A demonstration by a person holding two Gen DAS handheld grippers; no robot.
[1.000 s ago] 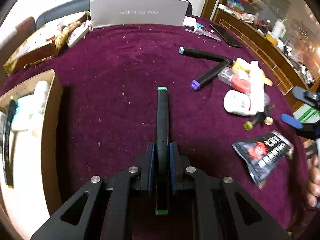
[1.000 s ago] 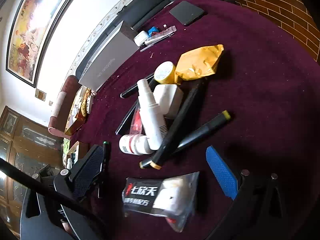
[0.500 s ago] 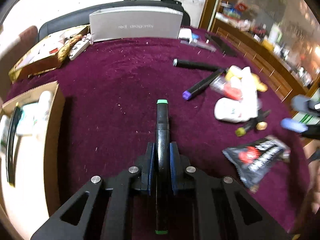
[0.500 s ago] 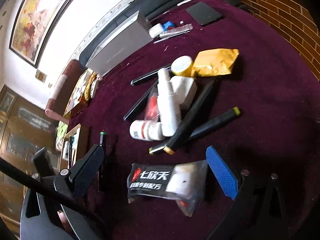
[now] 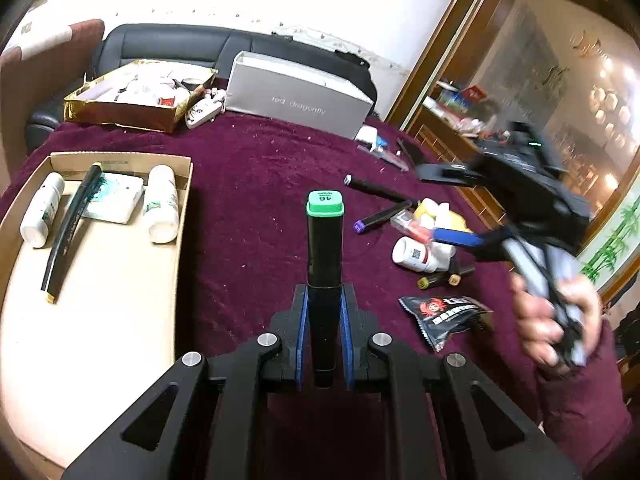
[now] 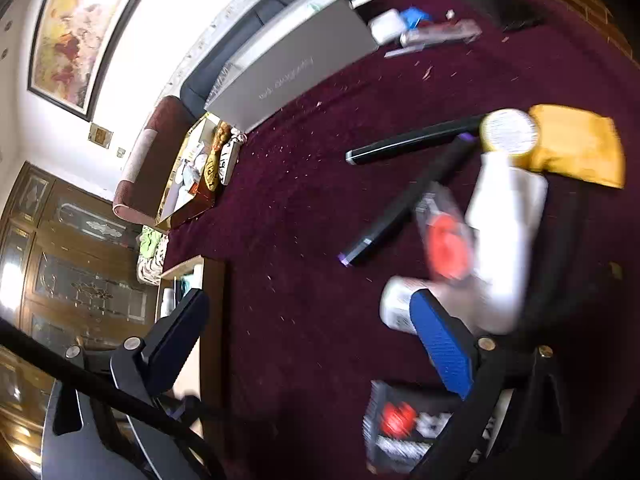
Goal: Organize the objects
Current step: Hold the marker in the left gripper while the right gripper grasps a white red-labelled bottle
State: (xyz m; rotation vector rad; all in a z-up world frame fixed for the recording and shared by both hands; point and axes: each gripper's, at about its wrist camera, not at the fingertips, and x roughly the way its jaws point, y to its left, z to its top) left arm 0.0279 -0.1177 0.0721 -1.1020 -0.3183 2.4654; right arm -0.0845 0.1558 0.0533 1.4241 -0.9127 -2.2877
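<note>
My left gripper [image 5: 324,316] is shut on a black marker with a green cap [image 5: 325,240], held above the maroon cloth and pointing away. To its left lies an open cardboard box [image 5: 120,158] holding two white bottles, a black pen and a packet. My right gripper [image 6: 308,340] is open and empty, its blue pad [image 6: 440,344] close over a small white bottle [image 6: 396,304] in the pile. The pile also has a purple-tipped marker [image 6: 400,208], a white spray bottle [image 6: 504,220] and a yellow packet [image 6: 576,148]. A black snack packet [image 5: 444,316] lies nearest.
A grey shoe box [image 5: 296,100] and a gold box [image 5: 132,100] of odds and ends stand along the far edge, in front of a black sofa. A hand [image 5: 552,320] holds the right gripper at the table's right edge. A dark flat device [image 6: 492,0] lies at the far corner.
The left gripper rose with the marker and swung left, bringing the cardboard box into fuller view. The right gripper moved in over the pile, close to the small white bottle.
</note>
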